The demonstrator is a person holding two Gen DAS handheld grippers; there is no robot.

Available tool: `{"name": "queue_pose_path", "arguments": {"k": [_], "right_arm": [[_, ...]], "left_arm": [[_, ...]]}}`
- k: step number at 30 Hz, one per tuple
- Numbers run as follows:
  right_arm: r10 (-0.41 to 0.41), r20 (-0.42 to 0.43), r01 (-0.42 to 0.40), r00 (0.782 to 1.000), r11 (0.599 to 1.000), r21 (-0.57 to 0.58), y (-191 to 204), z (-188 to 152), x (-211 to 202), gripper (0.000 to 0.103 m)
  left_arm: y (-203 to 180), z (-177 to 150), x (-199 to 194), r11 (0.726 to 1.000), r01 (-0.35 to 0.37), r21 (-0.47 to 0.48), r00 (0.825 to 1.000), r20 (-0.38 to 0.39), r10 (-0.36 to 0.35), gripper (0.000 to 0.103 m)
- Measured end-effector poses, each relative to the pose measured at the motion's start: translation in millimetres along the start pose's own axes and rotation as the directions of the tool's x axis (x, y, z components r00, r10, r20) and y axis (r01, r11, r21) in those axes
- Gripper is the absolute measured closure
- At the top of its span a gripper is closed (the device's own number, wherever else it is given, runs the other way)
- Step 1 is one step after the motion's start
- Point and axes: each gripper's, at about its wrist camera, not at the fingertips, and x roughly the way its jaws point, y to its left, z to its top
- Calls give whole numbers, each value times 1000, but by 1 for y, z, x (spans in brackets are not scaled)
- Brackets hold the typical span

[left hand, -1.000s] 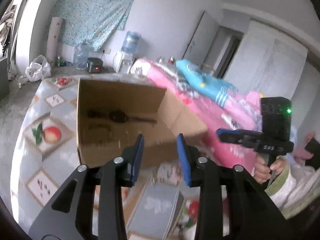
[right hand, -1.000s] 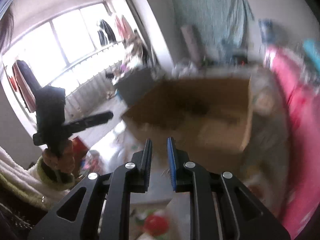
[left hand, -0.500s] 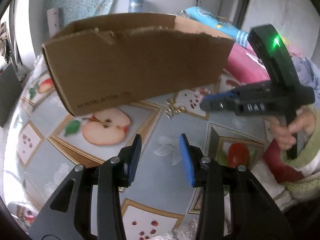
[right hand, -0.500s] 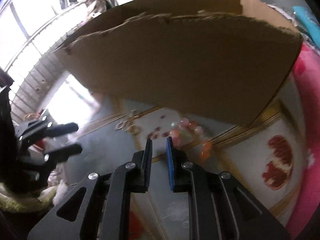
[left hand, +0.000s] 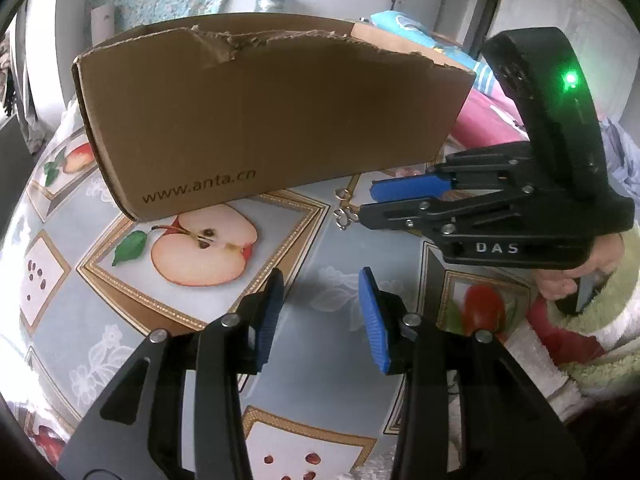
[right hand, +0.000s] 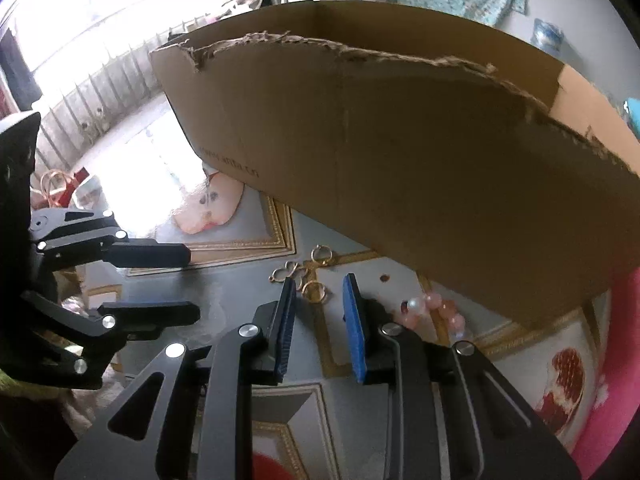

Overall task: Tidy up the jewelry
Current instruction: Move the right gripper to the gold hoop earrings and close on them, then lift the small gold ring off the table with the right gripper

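I read "www.anta.cn" printed low on the near wall of the cardboard box (left hand: 272, 120), and "DAS" in white on the body of my right tool (left hand: 366, 202), which also shows a green light. The jewelry is a small heap of thin gold rings (right hand: 308, 276), some linked together, lying on the counter (left hand: 328, 360) just in front of the box, with a string of pale pink beads (right hand: 436, 308) beside them to the right. The counter's cover is printed with fruit pictures in gilt frames. From the right wrist, the rings sit just beyond the tips of my right tool (right hand: 318, 300), one ring partly in line with the gap; its jaws are opening and nothing is pressed between the pads. My left tool (left hand: 322, 300) hovers nearer me with its blue pads apart and empty, the rings well ahead of it, by the right tool's tips
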Motion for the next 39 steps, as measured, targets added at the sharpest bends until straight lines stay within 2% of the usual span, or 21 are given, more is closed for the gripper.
{"name": "queue_pose_path", "arguments": {"k": [8, 10, 21, 28, 33, 35, 39], "right_arm": [[31, 4, -31, 1000, 998, -51, 2, -4, 7, 80], [46, 6, -45, 999, 998, -43, -5, -6, 5, 89], [129, 58, -135, 990, 985, 105, -37, -22, -10, 91], [130, 141, -160, 981, 962, 221, -59, -43, -39, 91], [123, 165, -167, 979, 944, 286, -72, -55, -46, 91], [122, 170, -170, 978, 938, 302, -77, -60, -46, 91], [126, 178, -178, 976, 932, 317, -85, -66, -48, 91]], "left_arm": [[0, -1, -2, 1000, 6, 3, 1000, 11, -6, 66], [-1, -2, -1, 1000, 3, 6, 1000, 13, -4, 66], [-13, -1, 2, 999, -45, 26, 999, 14, 45, 66], [-13, 13, 12, 998, -56, 9, 998, 11, 56, 66], [-22, 34, 22, 999, -45, 12, 997, 55, 45, 67], [-28, 40, 29, 998, -56, 25, 997, 59, 55, 69], [-34, 46, 44, 995, -96, 35, 995, 39, 94, 82]]}}
